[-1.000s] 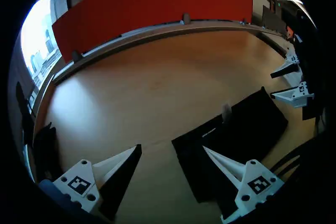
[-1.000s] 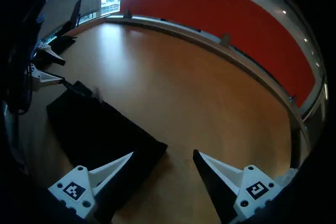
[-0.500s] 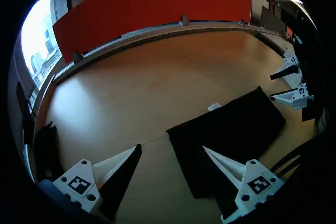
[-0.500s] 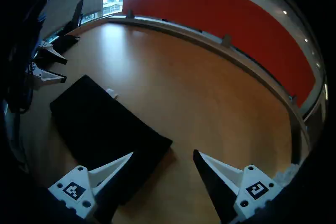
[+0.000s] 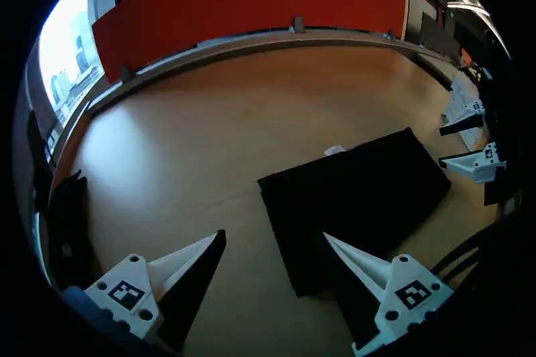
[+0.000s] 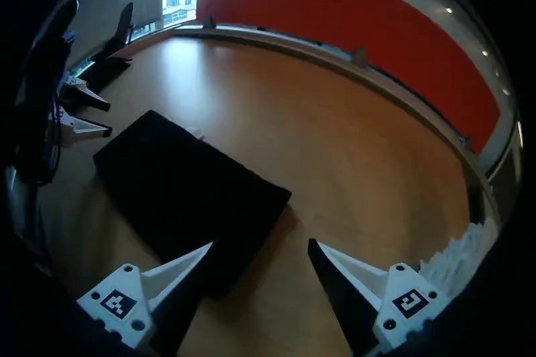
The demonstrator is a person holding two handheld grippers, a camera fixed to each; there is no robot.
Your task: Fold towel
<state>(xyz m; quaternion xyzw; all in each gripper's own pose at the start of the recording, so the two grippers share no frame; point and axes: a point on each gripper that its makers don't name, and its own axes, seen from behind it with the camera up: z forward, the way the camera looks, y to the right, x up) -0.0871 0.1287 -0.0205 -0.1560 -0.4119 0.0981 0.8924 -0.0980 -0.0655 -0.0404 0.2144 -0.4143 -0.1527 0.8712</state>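
Item: towel [image 5: 355,199], black, lying flat on the wooden surface [image 5: 201,136] as a neat rectangle. We judge it already folded at least once.
Detail: a small white tag [image 5: 333,151] peeps out at the towel's far long edge.
Left hand-held gripper [image 5: 273,236]: fingers spread wide, nothing between them. One finger overlaps the towel's near corner in the left gripper view, and we cannot tell whether it touches.
Right hand-held gripper [image 6: 260,244]: equally wide and empty. One finger hangs over the towel's near end.
Arrangement: we place the two grippers at opposite short ends of the towel, facing each other.
Step in hand: we judge that either a further fold is being set up or the finished fold is being left alone.
Doing it well: if another fold is wanted, we would pinch both corners of one edge through all layers. We would lift just clear of the surface, carry that edge over to meet the opposite one, lay it down square, and tuck the tag inside.
Left gripper view offers: the right hand-held gripper farther off [image 5: 441,145], fingers parted, just beside the towel's far short end. It also offers a bright window [image 5: 63,65] and a dark chair [image 5: 63,223].
Right gripper view offers: the left hand-held gripper farther off [image 6: 109,120], fingers parted beside the opposite end. It also offers a white ridged object [image 6: 462,250] near the surface's edge, which we cannot identify.
Backdrop: a red partition [image 6: 375,29] runs along the surface's far side.
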